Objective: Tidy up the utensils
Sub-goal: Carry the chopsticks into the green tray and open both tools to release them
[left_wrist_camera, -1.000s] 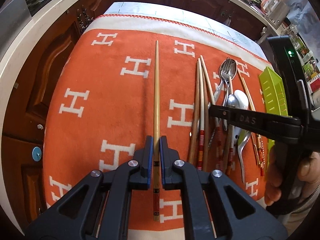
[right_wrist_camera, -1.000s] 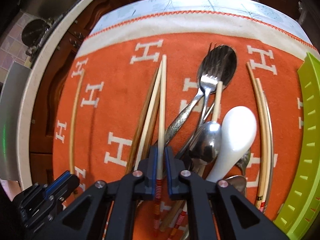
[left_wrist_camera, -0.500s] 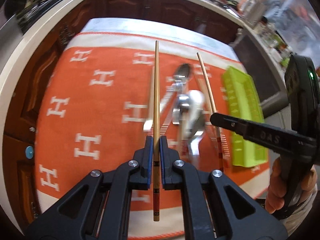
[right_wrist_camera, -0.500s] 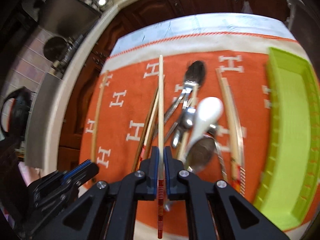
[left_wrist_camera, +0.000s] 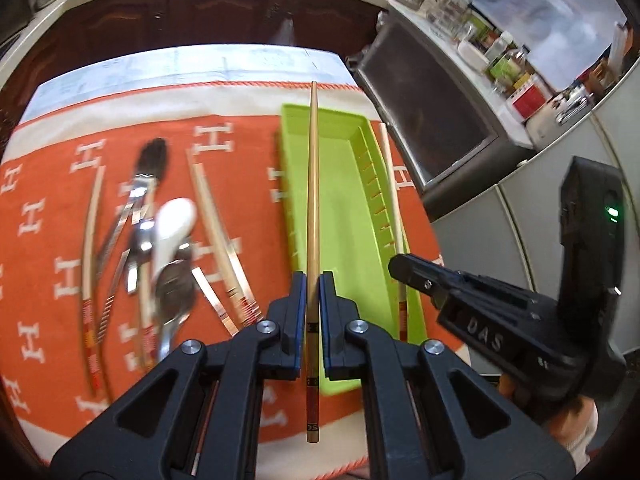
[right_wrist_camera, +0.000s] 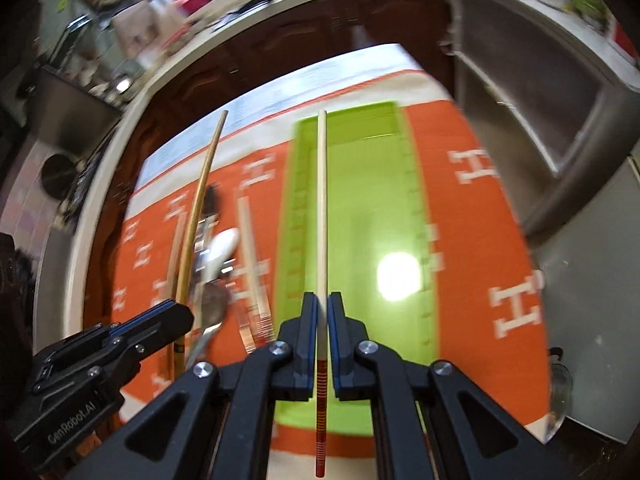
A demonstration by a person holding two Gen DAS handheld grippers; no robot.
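Two chopsticks in the air over the green tray, one pinched in each gripper

The left gripper [left_wrist_camera: 313,312] has its jaws narrowed onto a darker bamboo chopstick [left_wrist_camera: 313,208], and the right gripper [right_wrist_camera: 321,332] is pinched the same way on a paler chopstick [right_wrist_camera: 321,216] with red bands at its butt; both sticks hang above the lime-green tray [left_wrist_camera: 360,240] at the right of the orange blanket [left_wrist_camera: 248,184]. Each looks light, stiff and smooth, so it likely pivots or slides in the pads if gripped loosely; the hold sits near the thick decorated end, leaving a long tip to swing. To the left lie more chopsticks [left_wrist_camera: 218,216], a white ceramic spoon [left_wrist_camera: 174,232], which seems breakable, and metal cutlery [left_wrist_camera: 136,200], blurred.
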